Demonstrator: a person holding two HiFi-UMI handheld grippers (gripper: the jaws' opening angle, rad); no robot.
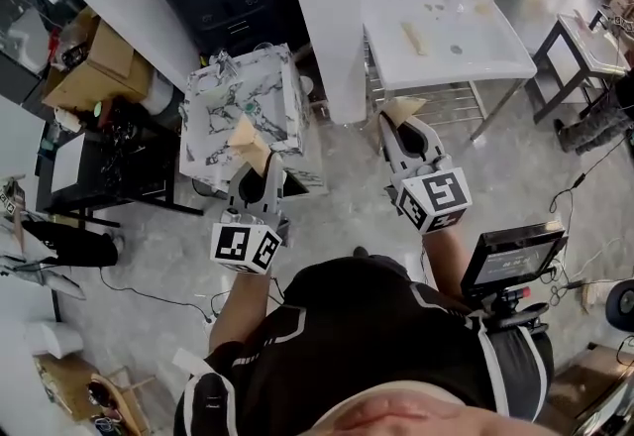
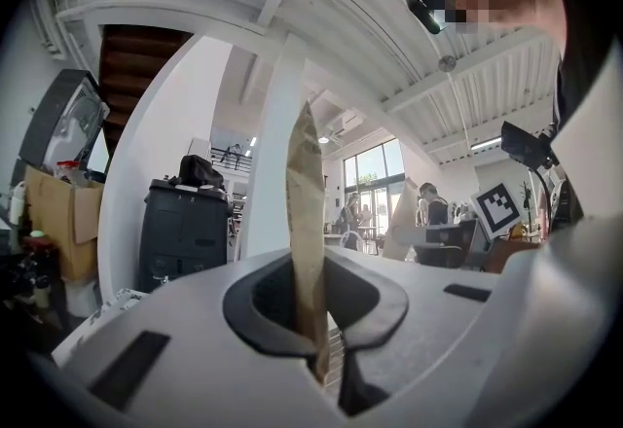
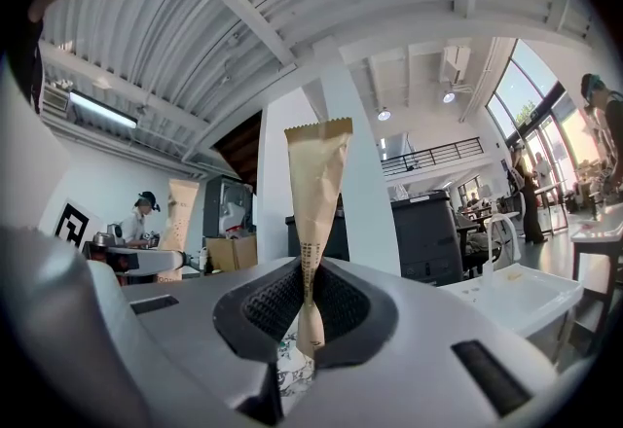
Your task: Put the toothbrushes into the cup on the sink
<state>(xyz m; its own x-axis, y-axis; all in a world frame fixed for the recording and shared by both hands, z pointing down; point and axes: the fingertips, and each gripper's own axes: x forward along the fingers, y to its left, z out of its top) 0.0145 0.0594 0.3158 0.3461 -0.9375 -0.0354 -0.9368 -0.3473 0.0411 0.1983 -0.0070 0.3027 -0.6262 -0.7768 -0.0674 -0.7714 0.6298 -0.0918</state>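
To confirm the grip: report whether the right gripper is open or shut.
Shut. The right gripper pinches a tan paper packet, creasing it narrow between the pads; the packet stands upright.

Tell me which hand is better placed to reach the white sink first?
Right. The right tongs, pinching a paper packet, are nearer the sink; the left tongs, also pinching a packet, are farther off by the marbled stand.

Tan packets (image 3: 316, 188), marbled table (image 1: 287, 97)
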